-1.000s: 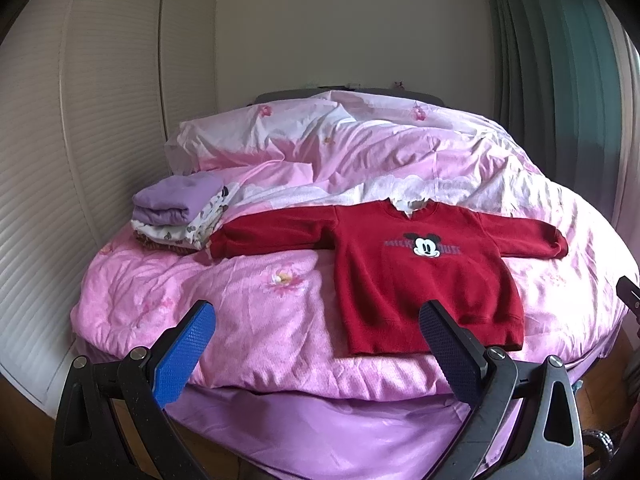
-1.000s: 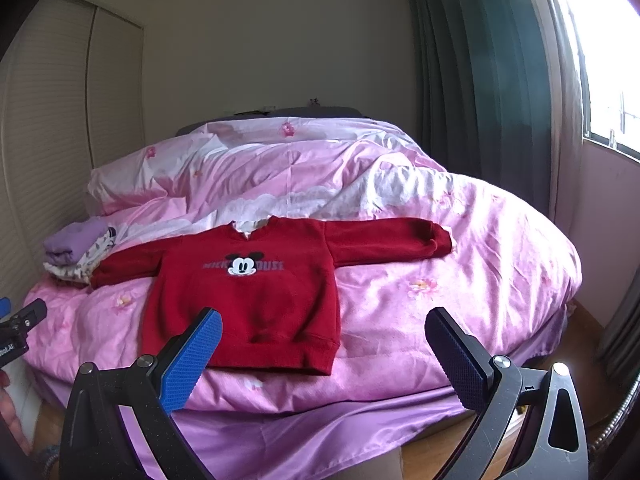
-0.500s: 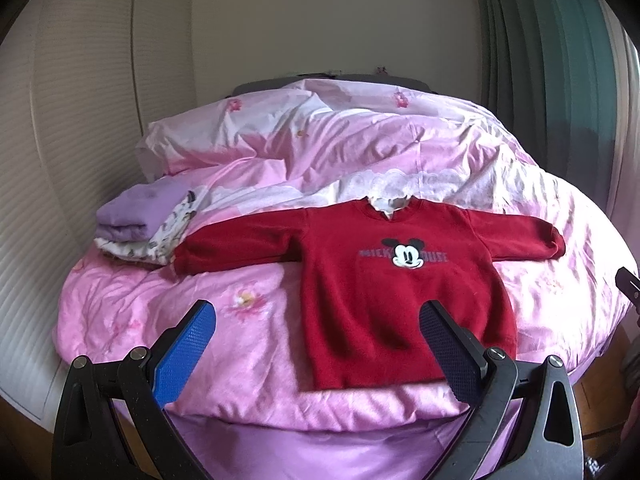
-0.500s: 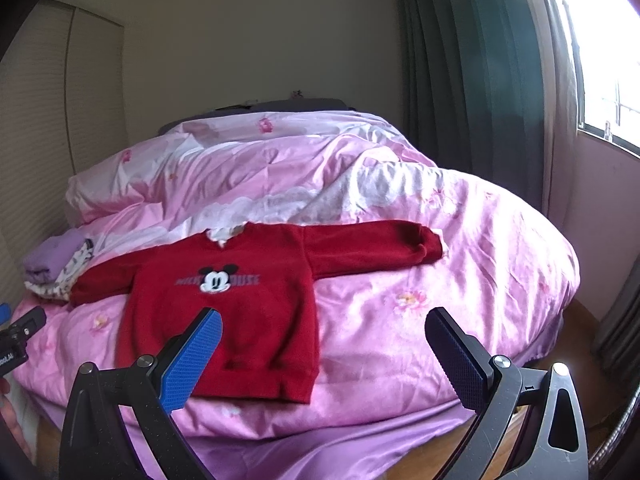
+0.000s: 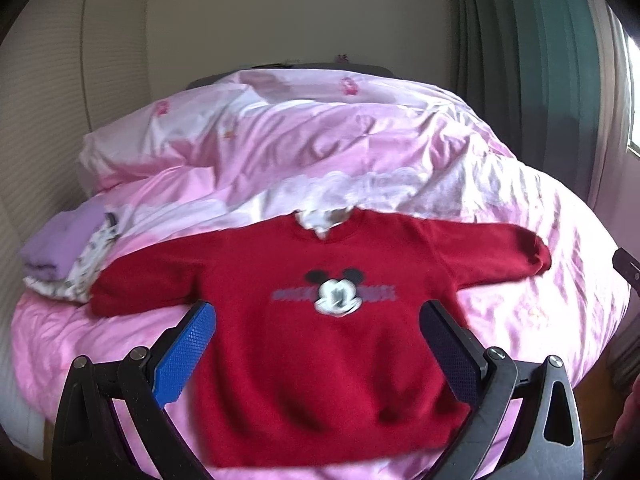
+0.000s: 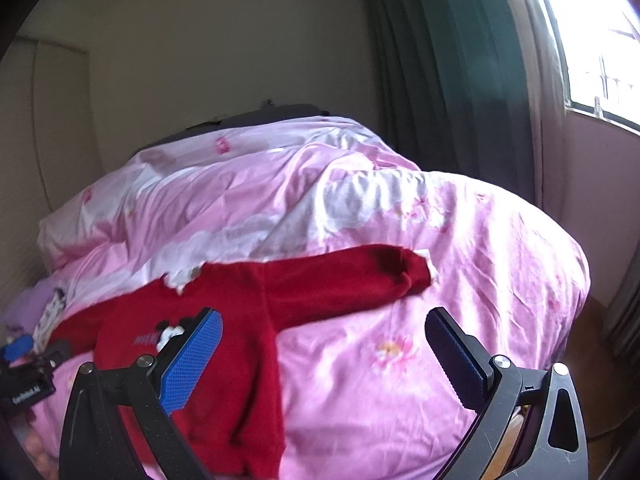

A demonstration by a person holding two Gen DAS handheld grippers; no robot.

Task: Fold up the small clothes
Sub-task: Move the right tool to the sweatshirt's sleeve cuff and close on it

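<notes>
Sweater [image 5: 320,344] lay flat, looking soft, light and floppy; cuffs or hem seemed best holds; left gripper [image 5: 316,348] and right gripper [image 6: 324,354] gaped wide, holding nothing.

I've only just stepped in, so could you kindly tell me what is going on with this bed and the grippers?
A person holds a hand-held gripper in each hand over a red sweater that lies flat, sleeves spread, on the pink duvet. The left hand-held gripper and the right hand-held gripper are both open and hold nothing. No fold is made yet. A stack of folded clothes sits by the sweater's sleeve.
</notes>
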